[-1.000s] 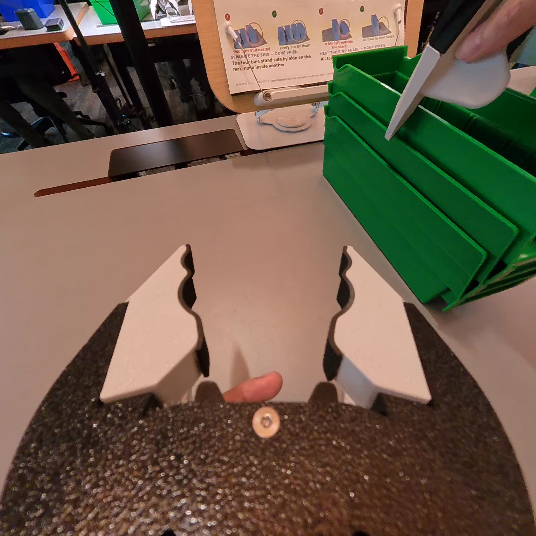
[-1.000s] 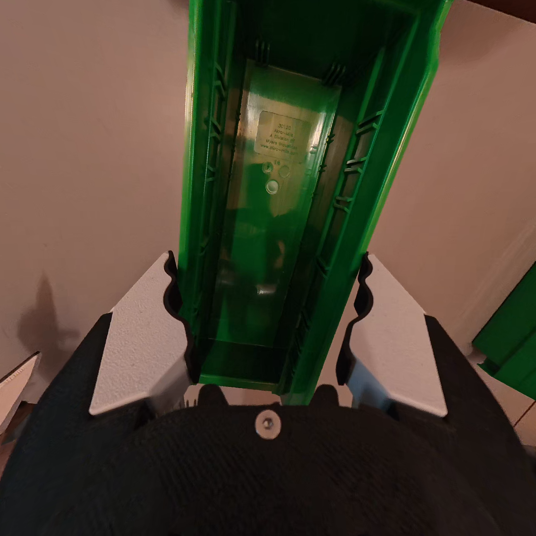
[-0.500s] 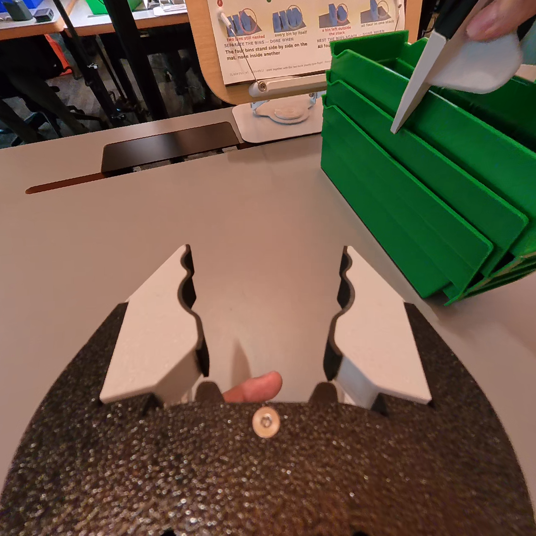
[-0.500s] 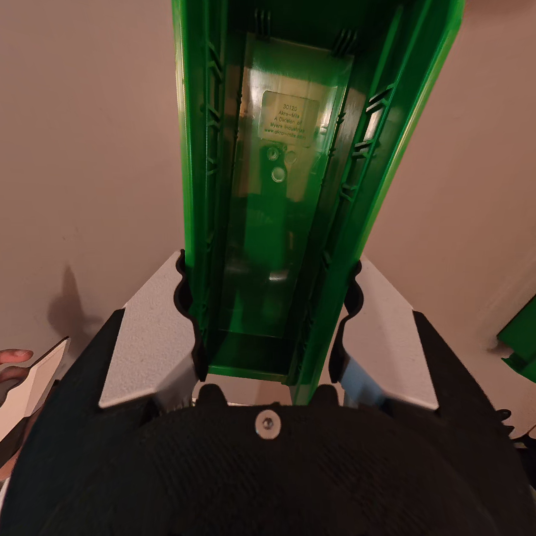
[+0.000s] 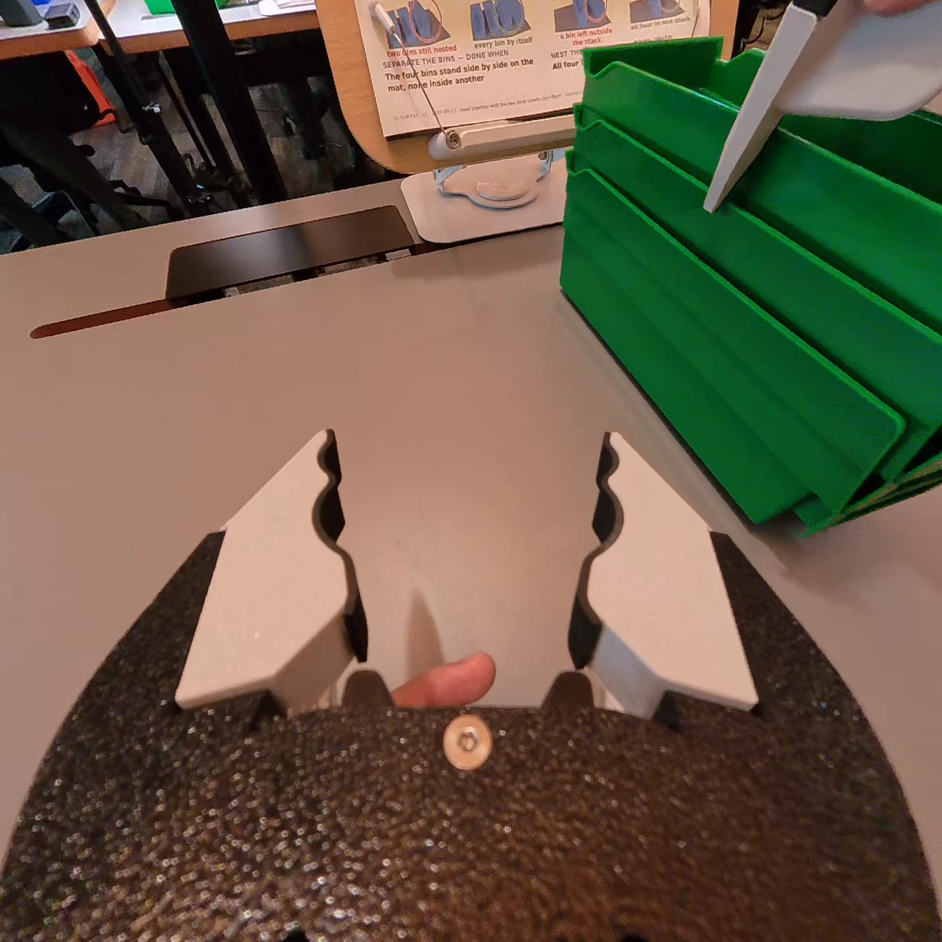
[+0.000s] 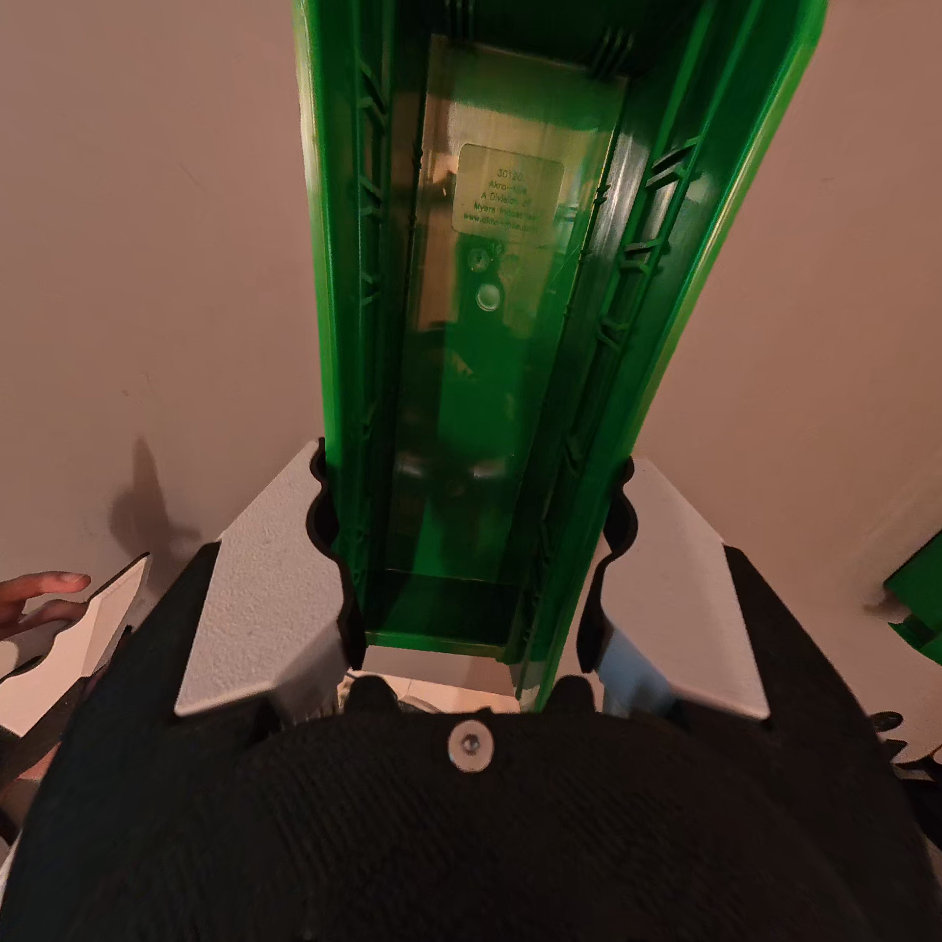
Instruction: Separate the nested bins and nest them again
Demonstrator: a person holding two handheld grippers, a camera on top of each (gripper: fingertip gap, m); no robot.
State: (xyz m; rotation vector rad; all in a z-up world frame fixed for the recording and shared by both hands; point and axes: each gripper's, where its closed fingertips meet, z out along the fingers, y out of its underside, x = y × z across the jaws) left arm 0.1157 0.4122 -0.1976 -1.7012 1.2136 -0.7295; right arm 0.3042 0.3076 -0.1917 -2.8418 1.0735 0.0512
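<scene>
Right gripper [image 6: 471, 555] clamped across the near end of the top green bin [image 6: 515, 285], one finger pressed on each long side wall; bin open upward, long axis running straight away from the tool over the grey table [image 6: 153, 255]. Same bin seen from the left wrist view as the uppermost of the nested stack [image 5: 739, 326], at the right of the table, with three more green walls stepped below it and apparently still nested. Left gripper [image 5: 469, 535] spread wide and empty, low over bare table, stack lying ahead and to its right, well apart. Right tool therefore the only one on the stack. Judged step: separating the top bin. Coming move likely to turn on pulling up and back along the bin's long axis; lower bins unrestrained, so liable to drag along with the lift. Instruction board [image 5: 459, 76] upright beyond the stack.
</scene>
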